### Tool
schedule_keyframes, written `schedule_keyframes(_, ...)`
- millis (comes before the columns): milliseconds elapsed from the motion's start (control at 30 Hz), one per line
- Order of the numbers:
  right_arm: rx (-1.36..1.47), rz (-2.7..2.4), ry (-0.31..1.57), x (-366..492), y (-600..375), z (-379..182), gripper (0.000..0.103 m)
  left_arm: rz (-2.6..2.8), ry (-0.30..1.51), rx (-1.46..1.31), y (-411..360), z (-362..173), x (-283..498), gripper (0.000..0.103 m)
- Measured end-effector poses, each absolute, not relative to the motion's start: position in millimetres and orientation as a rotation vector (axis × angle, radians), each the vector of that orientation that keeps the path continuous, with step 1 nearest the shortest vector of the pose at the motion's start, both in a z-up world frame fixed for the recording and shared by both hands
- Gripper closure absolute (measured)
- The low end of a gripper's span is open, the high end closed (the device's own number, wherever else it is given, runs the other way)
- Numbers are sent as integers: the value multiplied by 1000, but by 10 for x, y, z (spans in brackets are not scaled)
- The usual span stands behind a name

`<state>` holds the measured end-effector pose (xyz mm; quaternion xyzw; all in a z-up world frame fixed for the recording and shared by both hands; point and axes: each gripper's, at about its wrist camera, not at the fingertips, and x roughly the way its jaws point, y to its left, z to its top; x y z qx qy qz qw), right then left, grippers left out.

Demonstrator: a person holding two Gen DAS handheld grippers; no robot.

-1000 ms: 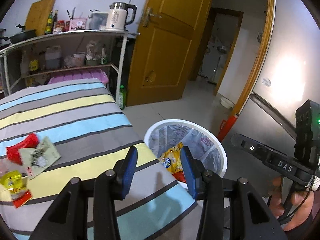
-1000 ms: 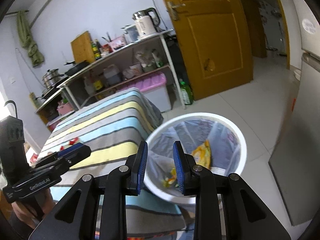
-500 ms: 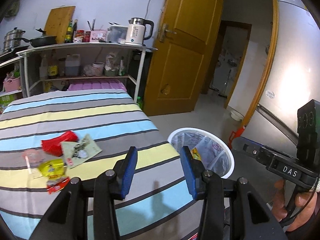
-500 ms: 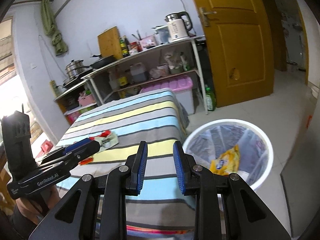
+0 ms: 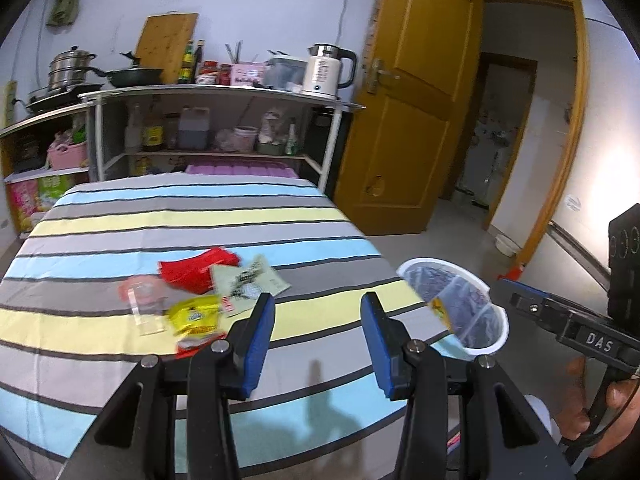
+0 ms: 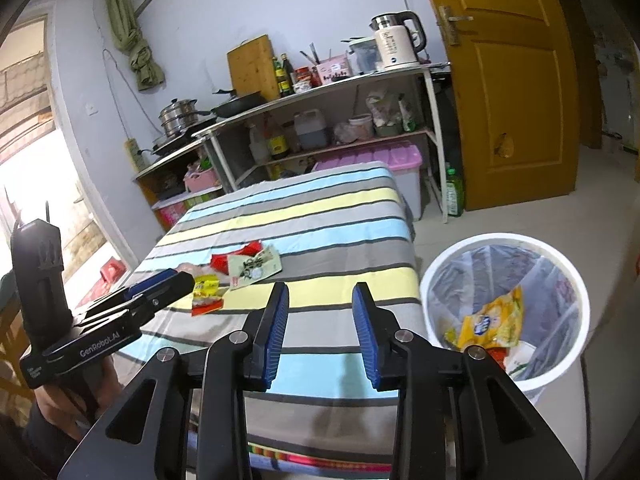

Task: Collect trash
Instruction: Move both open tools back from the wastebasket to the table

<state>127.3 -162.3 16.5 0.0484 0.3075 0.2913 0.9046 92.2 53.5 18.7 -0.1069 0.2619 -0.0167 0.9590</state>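
Trash lies on the striped tablecloth (image 5: 200, 216): a red wrapper (image 5: 196, 270), a pale green printed packet (image 5: 250, 284), a yellow packet (image 5: 196, 316) and clear plastic (image 5: 142, 302). They also show in the right wrist view: the red wrapper (image 6: 232, 258), green packet (image 6: 256, 266) and yellow packet (image 6: 206, 286). A white bin (image 6: 576, 280) with a liner holds a yellow bag (image 6: 494, 320); it also shows in the left wrist view (image 5: 502, 320). My left gripper (image 5: 318, 318) is open and empty above the table's near edge. My right gripper (image 6: 320, 312) is open and empty, left of the bin.
A metal shelf rack (image 5: 216, 98) with a kettle (image 5: 326, 68), pots and bottles stands behind the table. A yellow wooden door (image 5: 404, 120) stands open at the right. A green bottle (image 6: 454, 192) sits on the floor.
Both grippers have pulled back and turned left from over the bin toward the table. The trash pile now sits nearer the middle of both views. Both stayed open and empty.
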Motion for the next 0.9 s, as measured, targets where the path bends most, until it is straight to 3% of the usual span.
schedule_keyframes(900, 1, 741, 707, 1467, -808, -75, 67, 206, 596, -306, 1542, -200, 899, 57)
